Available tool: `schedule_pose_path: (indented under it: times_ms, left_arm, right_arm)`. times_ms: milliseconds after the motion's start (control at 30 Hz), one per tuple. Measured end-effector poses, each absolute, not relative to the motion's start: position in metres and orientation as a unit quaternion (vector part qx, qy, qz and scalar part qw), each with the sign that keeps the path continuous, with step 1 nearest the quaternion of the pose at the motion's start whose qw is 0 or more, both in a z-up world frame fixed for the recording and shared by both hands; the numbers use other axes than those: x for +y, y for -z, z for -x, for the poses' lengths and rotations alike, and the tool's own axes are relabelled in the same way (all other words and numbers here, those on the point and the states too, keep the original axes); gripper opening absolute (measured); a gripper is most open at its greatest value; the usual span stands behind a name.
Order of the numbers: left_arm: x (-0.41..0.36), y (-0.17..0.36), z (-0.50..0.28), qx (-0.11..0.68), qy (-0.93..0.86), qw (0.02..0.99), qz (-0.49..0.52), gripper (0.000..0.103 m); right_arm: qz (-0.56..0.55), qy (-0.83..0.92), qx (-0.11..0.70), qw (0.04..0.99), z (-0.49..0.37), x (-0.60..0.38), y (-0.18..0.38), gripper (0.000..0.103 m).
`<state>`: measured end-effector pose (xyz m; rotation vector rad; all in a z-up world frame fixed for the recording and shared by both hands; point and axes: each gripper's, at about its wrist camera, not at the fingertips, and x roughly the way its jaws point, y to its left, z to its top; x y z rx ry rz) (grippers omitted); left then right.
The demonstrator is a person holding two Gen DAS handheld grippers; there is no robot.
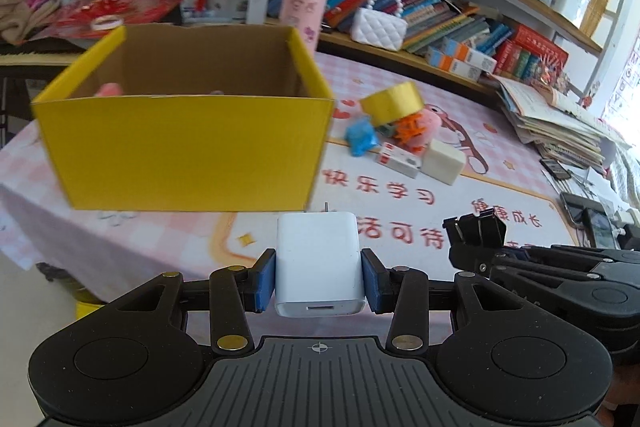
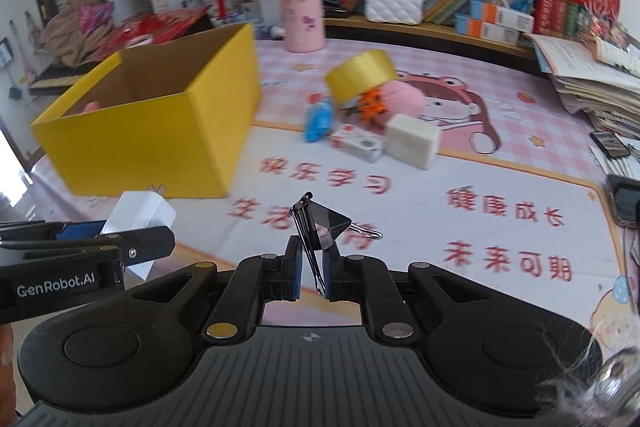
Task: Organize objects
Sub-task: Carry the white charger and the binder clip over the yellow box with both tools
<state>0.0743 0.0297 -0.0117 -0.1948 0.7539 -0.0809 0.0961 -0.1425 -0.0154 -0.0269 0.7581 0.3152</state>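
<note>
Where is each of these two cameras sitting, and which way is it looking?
Left wrist view: on the left hand-held gripper, facing the yellow box; it grips a white charger.
Right wrist view: on the right hand-held gripper, facing the table; it pinches a black binder clip.
Shared: box, charger, clip, yellow tape roll.

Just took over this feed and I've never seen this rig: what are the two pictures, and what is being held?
A person carries two tools, each with a camera looking along its fingers. In the left view, the left hand-held gripper clamps a white plastic USB charger. In the right view, the right hand-held gripper pinches a black metal binder clip. Ahead on the pink cartoon table mat stand an open yellow cardboard box and a pile of small items, including a yellow tape roll.
</note>
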Motion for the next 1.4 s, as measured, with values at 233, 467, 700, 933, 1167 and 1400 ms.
schedule_pose_path:
  times_ms: [233,467,700,933,1167,1400]
  left_arm:
    - [0.068,0.006,-0.045,0.359,0.026,0.927,0.104,0.042]
    - [0.096,0.005,-0.021,0.354,0.019,0.928,0.111,0.042]
    - [0.117,0.002,-0.004,0.348,0.020,0.931,0.105,0.042]
    - [0.135,-0.002,0.011,0.340,0.018,0.935,0.101,0.042]
    - [0.149,-0.005,0.022,0.331,0.014,0.938,0.102,0.042]
    - [0.154,-0.005,0.027,0.330,0.021,0.938,0.101,0.042]
  right_arm:
    - [0.023,-0.169,0.367,0.914,-0.069,-0.103,0.012,0.010]
    - [0.028,-0.173,0.369,0.913,-0.045,-0.073,0.011,0.010]
    - [0.023,-0.173,0.369,0.913,-0.026,-0.050,0.011,0.010]
    - [0.018,-0.177,0.363,0.915,-0.010,-0.031,0.010,0.010]
    - [0.021,-0.181,0.357,0.916,0.001,-0.015,0.008,0.010]
    - [0.022,-0.178,0.356,0.917,0.006,-0.009,0.006,0.010]
